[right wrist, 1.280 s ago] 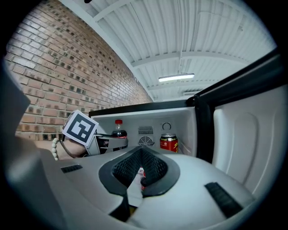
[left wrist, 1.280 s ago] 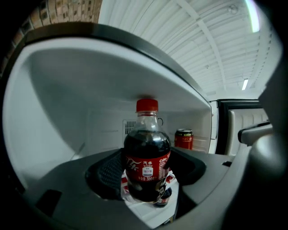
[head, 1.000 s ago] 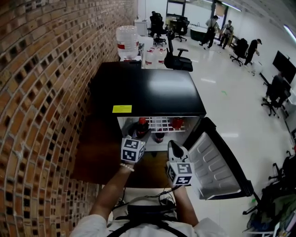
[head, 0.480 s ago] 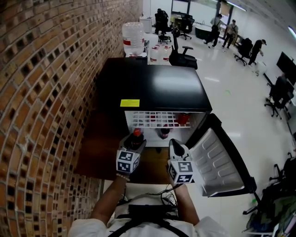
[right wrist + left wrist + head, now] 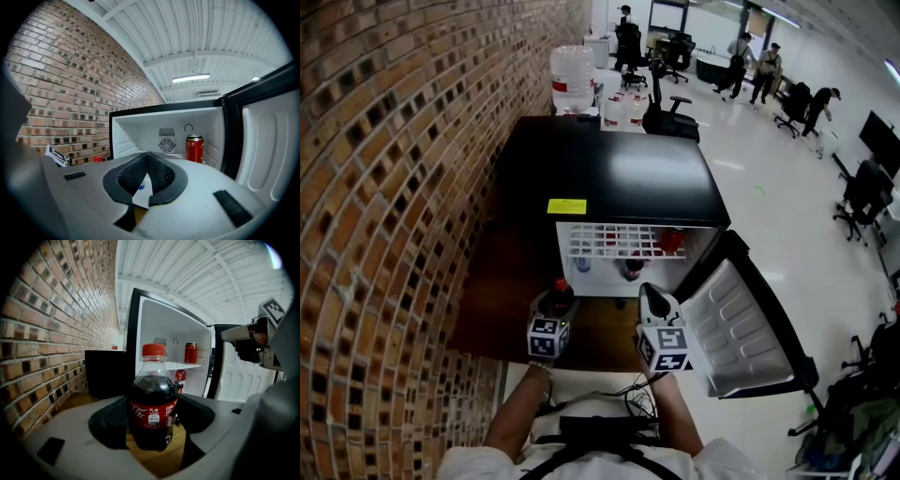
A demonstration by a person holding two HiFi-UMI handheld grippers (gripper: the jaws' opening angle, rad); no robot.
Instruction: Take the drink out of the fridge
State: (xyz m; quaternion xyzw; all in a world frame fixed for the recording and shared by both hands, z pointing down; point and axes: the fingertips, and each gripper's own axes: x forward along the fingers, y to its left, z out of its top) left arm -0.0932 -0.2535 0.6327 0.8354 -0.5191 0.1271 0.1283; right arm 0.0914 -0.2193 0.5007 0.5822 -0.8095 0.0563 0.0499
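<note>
A small cola bottle (image 5: 152, 413) with a red cap stands upright between the pads of my left gripper (image 5: 152, 425), which is shut on its lower body. In the head view the cola bottle (image 5: 556, 300) and left gripper (image 5: 553, 309) hang over the wooden floor, in front of the fridge and apart from it. The black mini fridge (image 5: 609, 178) stands with its door (image 5: 741, 328) swung wide to the right. My right gripper (image 5: 147, 164) points at the fridge interior, its pads together and nothing in them. The head view places this right gripper (image 5: 652, 298) beside the door.
Inside the fridge a red can (image 5: 194, 148) stands on the wire shelf and another bottle (image 5: 179, 380) stands lower down. A brick wall (image 5: 384, 187) runs along the left. A water jug (image 5: 571, 79) and office chairs (image 5: 667, 108) stand behind the fridge; people are far off.
My left gripper has drawn the cola bottle back out of the fridge, toward me, lower and a little left. The right gripper has hardly moved.
</note>
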